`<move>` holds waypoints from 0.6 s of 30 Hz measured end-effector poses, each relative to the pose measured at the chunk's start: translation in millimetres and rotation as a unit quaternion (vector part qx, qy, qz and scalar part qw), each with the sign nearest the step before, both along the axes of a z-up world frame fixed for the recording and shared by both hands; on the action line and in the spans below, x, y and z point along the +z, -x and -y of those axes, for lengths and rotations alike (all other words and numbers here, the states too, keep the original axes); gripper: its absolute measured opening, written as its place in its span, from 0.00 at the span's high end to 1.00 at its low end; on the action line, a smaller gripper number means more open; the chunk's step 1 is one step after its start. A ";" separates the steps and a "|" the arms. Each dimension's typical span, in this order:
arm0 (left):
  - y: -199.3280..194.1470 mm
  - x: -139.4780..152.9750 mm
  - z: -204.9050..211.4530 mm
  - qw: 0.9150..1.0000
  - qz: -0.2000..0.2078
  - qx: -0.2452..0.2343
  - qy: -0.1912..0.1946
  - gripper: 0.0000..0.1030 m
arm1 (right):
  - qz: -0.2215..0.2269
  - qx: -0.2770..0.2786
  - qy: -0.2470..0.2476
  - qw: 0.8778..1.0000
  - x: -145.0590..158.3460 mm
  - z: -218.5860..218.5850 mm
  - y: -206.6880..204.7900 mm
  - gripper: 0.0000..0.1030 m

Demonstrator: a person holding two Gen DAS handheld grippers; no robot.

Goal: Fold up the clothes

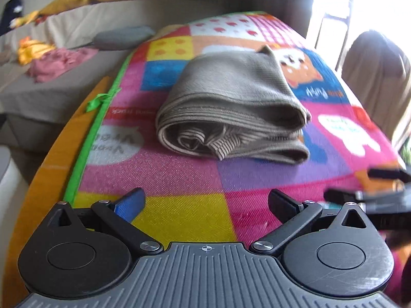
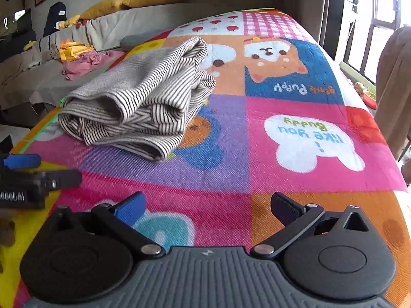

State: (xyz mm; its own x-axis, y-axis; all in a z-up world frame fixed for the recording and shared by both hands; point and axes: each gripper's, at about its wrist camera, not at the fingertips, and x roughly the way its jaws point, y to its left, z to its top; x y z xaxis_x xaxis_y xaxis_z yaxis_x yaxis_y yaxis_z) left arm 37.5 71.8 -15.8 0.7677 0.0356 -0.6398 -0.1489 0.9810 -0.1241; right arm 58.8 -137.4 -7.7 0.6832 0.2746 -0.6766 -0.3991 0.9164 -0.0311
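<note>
While jaws gape, folded garment (image 1: 231, 107) lies beyond.

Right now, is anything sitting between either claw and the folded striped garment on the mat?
Nothing visible. Only bare colourful mat lies between the open left claw, the open right claw and the striped garment.

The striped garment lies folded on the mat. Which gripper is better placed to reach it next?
Left, probably. From the left gripper the striped garment lies straight ahead, centred between its open fingers. From the right gripper, also open, it sits off to the left side.
</note>
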 end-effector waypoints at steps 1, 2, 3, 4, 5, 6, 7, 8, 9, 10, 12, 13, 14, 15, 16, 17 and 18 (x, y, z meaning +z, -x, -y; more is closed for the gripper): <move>-0.5 -0.5 1.2 1.000 0.006 0.016 0.002 0.00 | 0.001 -0.001 0.010 1.000 -2.8 1.7 3.6 0.00; -1.6 -0.9 2.7 0.999 0.011 0.030 0.002 0.00 | 0.005 0.000 0.009 1.000 -3.8 4.5 6.2 0.00; -4.9 -1.5 5.0 0.999 0.011 0.039 -0.008 0.00 | 0.010 0.000 0.006 1.000 -4.7 7.4 8.7 0.00; -9.2 -2.5 7.6 0.999 0.010 0.045 -0.022 0.00 | 0.014 0.002 0.006 1.000 -5.3 7.3 8.9 0.00; -13.7 -3.3 11.0 0.998 0.004 0.048 -0.037 0.00 | 0.018 0.005 0.006 1.000 -5.7 7.0 8.8 0.00; -17.9 -3.7 15.0 0.997 -0.005 0.047 -0.054 0.00 | 0.024 0.008 0.008 1.000 -6.1 6.0 7.6 0.00; -21.1 -3.9 18.5 0.997 -0.012 0.046 -0.067 0.00 | 0.029 0.012 0.010 0.999 -6.4 5.0 6.4 0.00; -21.7 -3.9 20.1 0.996 -0.013 0.046 -0.073 0.00 | 0.035 0.016 0.011 0.999 -6.8 3.6 4.8 0.00; -22.0 -3.8 21.0 0.996 -0.013 0.047 -0.078 0.00 | 0.041 0.020 0.012 0.999 -7.2 2.2 3.2 0.00; -21.7 -3.7 20.2 0.996 -0.013 0.047 -0.076 0.00 | 0.043 0.024 0.011 0.999 -8.1 1.6 1.7 0.00; -21.2 -3.7 19.8 0.996 -0.013 0.047 -0.075 0.00 | 0.032 0.024 -0.003 0.999 -8.9 5.5 -0.9 0.00; -21.1 -3.7 19.8 0.996 -0.013 0.047 -0.075 0.00 | 0.025 0.024 -0.012 0.999 -9.3 8.0 -3.2 0.00; -21.2 -3.5 20.1 0.996 -0.013 0.047 -0.076 0.00 | 0.014 0.023 -0.026 0.999 -10.5 12.3 -6.6 0.00; -21.4 -3.8 19.8 0.996 -0.013 0.047 -0.075 0.00 | 0.013 0.023 -0.029 0.999 -10.7 13.4 -7.0 0.00; -21.2 -4.0 19.7 0.996 -0.013 0.047 -0.075 0.00 | 0.012 0.022 -0.032 0.999 -10.9 14.1 -7.1 0.00; -21.1 -4.1 19.6 0.996 -0.013 0.047 -0.075 0.00 | 0.013 0.022 -0.030 0.999 -11.0 13.5 -7.2 0.00; -20.9 -4.3 19.4 0.996 -0.013 0.047 -0.075 0.00 | 0.013 0.022 -0.029 0.999 -11.2 12.8 -7.2 0.00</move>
